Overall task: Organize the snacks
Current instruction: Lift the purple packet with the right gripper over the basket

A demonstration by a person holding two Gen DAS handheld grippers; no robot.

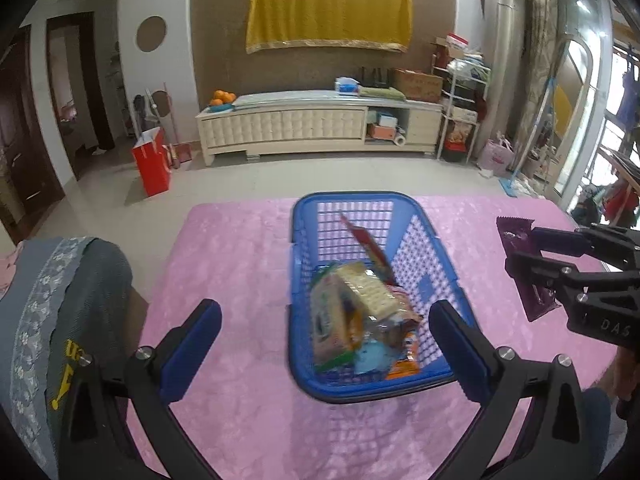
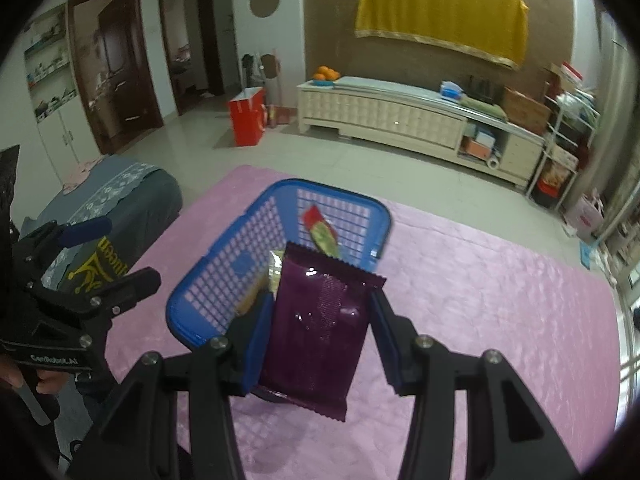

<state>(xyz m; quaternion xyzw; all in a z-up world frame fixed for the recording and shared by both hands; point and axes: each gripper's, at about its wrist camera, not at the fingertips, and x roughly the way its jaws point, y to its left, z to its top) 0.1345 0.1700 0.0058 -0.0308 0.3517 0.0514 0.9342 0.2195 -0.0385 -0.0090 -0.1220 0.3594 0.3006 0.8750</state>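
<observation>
The purple snack packet [image 2: 316, 328] sits in the lower centre of the right wrist view, clamped between the blue pads of the right hand-held gripper [image 2: 320, 332], above the pink-covered bench [image 2: 500, 320]. Just beyond it, mid-frame, stands the blue basket [image 2: 224, 280] with other snacks [image 1: 360, 320] piled inside. In the left wrist view the left hand-held gripper [image 1: 326, 344] is spread wide apart, empty, its fingers framing the basket's near end.

We see a pink tablecloth [image 1: 240, 264] on the table. Behind it a red paper bag [image 1: 152, 164] stands on the floor. Oranges [image 1: 222, 98] sit on the long white cabinet [image 1: 304, 128]. A yellow cloth [image 1: 328, 12] hangs on the wall.
</observation>
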